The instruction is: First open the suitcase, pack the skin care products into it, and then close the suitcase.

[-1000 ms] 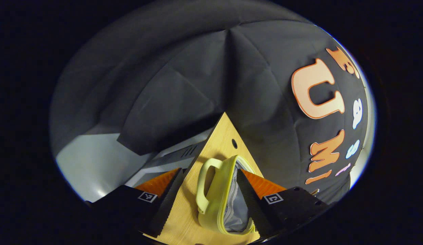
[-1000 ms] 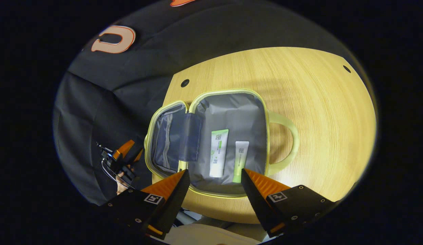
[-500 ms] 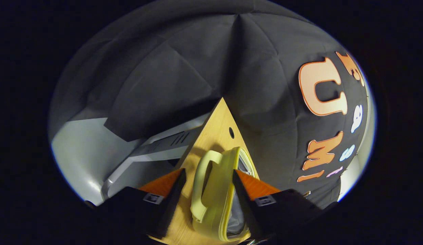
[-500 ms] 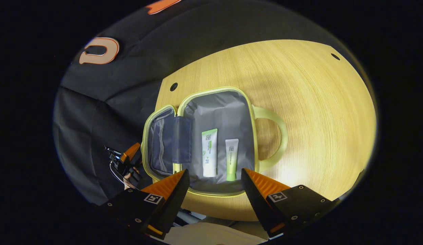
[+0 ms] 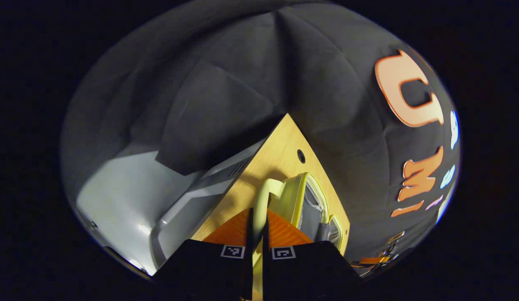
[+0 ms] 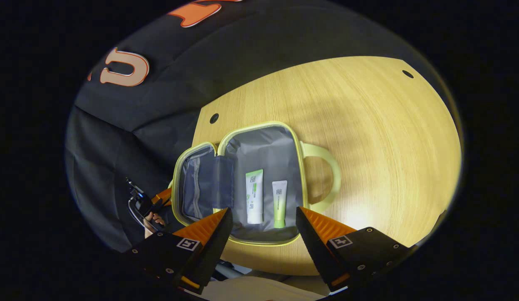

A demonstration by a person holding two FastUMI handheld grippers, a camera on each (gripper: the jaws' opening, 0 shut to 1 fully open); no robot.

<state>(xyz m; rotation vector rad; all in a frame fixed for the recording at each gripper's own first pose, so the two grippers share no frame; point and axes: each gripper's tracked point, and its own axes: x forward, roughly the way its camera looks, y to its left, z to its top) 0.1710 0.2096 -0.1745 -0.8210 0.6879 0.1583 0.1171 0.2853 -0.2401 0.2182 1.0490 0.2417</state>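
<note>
My left tongs are pinched together on a pale yellow-green handle of the suitcase, the fingers pressing both sides of that smooth, rounded loop, and they point low along the tabletop toward its corner. My right tongs hang above the suitcase looking down, fingers spread wide with nothing between them. The case lies flat and open on the pale wood-grain tabletop: a soft, rounded-corner shell, lime piping round the rim, grey fabric lining inside. Its lid is flopped out to the side away from the curved handle. In the main half two slim tubes lie side by side, lengthwise: a white-and-green tube nearer the lid, a paler green tube nearer the handle. Just past the lid's outer edge, a hand grips the other tongs.
</note>
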